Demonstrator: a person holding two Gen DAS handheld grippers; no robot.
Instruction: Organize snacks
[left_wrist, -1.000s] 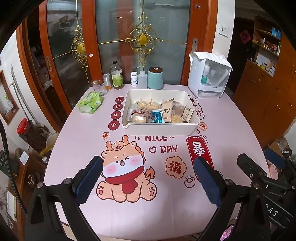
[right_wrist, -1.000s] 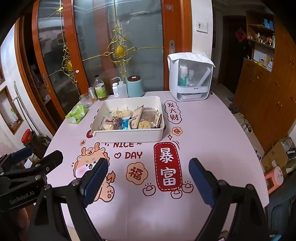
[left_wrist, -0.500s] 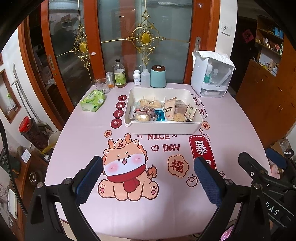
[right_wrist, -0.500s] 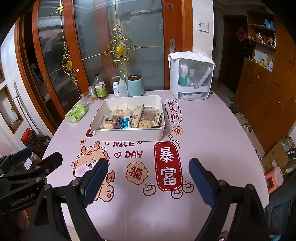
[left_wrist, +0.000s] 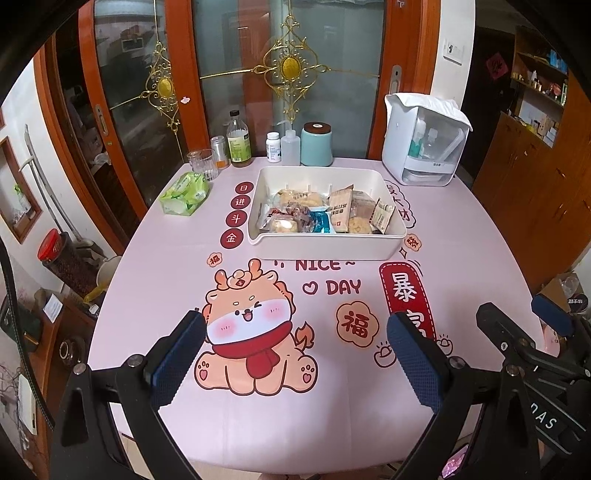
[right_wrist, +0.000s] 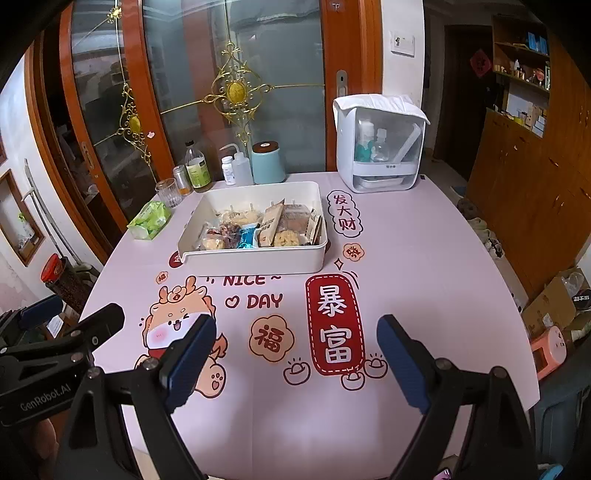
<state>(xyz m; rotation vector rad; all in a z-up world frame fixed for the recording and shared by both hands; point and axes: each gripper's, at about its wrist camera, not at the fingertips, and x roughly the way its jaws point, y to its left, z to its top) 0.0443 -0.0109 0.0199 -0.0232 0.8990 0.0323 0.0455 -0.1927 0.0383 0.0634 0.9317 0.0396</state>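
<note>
Snacks (left_wrist: 321, 216) were gathered inside the white tray (left_wrist: 325, 249); both the left gripper (left_wrist: 295, 350) and right gripper (right_wrist: 295, 350) were held wide apart, empty, so sorting or finished tidying fitted equally.

A round table (left_wrist: 155, 266) with a pink cartoon-printed cloth fills the middle. At twelve o'clock stand orange wooden doors (left_wrist: 192, 74) with frosted glass and gold ornaments (left_wrist: 290, 66). At two o'clock a white wall carries a switch plate (left_wrist: 453, 51) beside a dark doorway. At three o'clock stand brown wooden cabinets (left_wrist: 535, 177) under open shelves (left_wrist: 539, 74). Light is dim and indoor.
</note>
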